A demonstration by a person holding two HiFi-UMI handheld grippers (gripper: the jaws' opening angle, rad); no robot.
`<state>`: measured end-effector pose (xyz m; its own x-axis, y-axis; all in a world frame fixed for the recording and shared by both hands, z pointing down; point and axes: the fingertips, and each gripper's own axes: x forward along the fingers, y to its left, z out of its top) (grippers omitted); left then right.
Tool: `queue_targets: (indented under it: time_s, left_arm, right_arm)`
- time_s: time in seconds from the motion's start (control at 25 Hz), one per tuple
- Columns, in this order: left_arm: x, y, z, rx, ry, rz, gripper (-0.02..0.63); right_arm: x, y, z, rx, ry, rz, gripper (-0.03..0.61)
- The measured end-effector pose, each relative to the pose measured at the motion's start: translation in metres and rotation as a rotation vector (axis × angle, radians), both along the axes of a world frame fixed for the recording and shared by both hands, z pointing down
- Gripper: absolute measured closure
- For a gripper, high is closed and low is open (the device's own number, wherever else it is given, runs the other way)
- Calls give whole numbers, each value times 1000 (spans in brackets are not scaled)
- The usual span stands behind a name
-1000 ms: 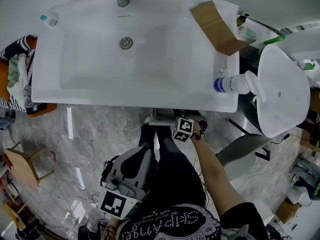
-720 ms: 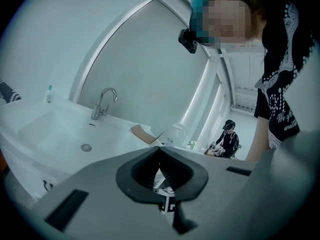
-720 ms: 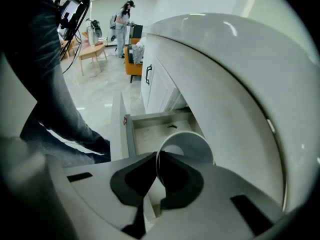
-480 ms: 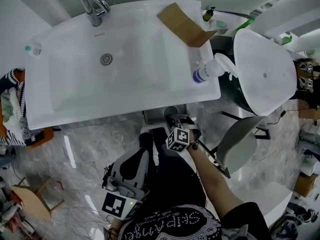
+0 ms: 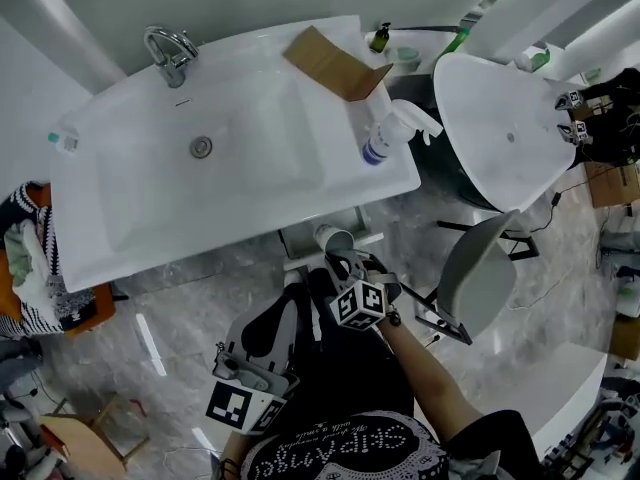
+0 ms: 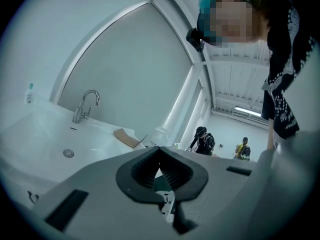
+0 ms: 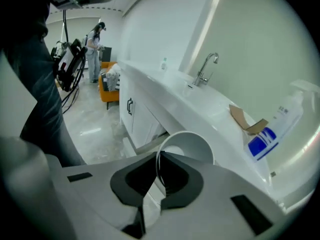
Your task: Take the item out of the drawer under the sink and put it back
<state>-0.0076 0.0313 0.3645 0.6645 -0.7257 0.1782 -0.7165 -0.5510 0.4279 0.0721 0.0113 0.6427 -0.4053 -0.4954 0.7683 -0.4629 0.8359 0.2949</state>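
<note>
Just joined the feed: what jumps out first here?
The right gripper pinches the rim of a white cup, held just in front of the big white sink. On the sink's right end lie a spray bottle and a folded piece of cardboard.

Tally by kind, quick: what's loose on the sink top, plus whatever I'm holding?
Bottles: 2, a spray bottle and a small bottle
Cardboard: 1
Cup: 1, gripped by its rim in the right gripper
Total: 4
</note>
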Motion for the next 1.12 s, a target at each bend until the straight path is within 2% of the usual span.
queue_targets:
  time_s: [0.2, 0.48, 0.68, 0.8, 0.92, 1.04, 1.12]
  left_arm:
    - [6, 4, -7, 28, -4, 51, 614]
    - [12, 4, -23, 98, -17, 88, 614]
    - [10, 4, -31, 139, -37, 91, 614]
    - [12, 0, -39, 204, -23, 82, 614]
    - [16, -1, -37, 208, -33, 92, 614]
    - [23, -7, -38, 231, -45, 104, 614]
    - [29, -12, -36, 209, -59, 106, 614]
  right_arm:
    - [6, 5, -50, 55, -123, 120, 554]
    - [15, -4, -138, 146, -391, 298, 554]
    - [14, -6, -203, 224, -584, 343, 554]
    - [13, -7, -240, 288, -684, 348, 554]
    - [14, -3, -262, 320, -747, 367, 554]
    - [16, 1, -266, 325, -763, 384, 554]
    - [18, 2, -264, 317, -768, 403, 554]
